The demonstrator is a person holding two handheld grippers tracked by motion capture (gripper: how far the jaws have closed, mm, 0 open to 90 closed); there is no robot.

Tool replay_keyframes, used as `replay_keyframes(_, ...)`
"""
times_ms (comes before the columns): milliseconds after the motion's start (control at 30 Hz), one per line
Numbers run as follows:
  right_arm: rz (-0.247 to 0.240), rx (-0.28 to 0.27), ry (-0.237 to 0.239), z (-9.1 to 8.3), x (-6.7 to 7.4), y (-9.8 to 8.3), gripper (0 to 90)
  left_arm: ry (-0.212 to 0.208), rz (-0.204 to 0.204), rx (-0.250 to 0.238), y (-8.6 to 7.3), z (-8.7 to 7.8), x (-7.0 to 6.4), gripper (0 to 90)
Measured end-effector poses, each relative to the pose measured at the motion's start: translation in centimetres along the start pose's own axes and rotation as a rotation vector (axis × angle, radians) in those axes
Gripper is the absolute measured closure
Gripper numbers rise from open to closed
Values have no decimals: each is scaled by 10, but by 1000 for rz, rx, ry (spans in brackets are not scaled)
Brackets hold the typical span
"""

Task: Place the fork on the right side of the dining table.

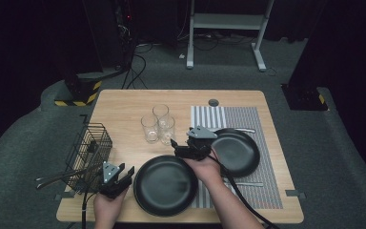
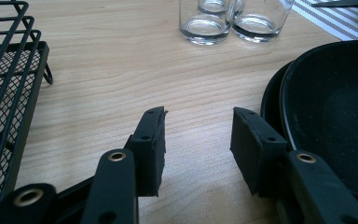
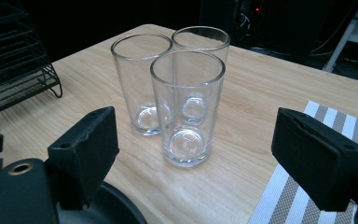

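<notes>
High view, right tool (image 1: 178, 146) spread empty at center frame beside three glasses (image 1: 158, 125), left tool (image 1: 124, 172) spread at lower left on the desk (image 1: 124, 102), right gripper view, glasses (image 3: 186, 93) seen centered between wide jaws, left gripper view, jaws parted over bare wood, black plate (image 2: 335, 112) at right.

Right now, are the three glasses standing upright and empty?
Yes, upright and empty. In the right gripper view each of the three glasses stands on its base, rim up, and the table shows clearly through them.

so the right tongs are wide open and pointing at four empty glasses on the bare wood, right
Not quite: there are three glasses, not four. The right gripper view shows them clustered upright and empty on the bare wood of the table, with the right tongs wide open and aimed at them, nothing between the pads.
</notes>
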State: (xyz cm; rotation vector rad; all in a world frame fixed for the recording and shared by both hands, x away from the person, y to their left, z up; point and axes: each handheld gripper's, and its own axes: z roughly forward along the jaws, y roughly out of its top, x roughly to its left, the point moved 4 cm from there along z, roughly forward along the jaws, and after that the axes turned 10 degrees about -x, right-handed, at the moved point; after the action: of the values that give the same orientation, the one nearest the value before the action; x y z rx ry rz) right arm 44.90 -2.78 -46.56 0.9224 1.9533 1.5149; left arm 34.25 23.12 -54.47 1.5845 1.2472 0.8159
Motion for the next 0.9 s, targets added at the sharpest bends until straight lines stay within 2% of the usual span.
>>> replay_keyframes(900,-5,25,6,54,-1,6,135,-1,-10,-2,0,0,0,551)
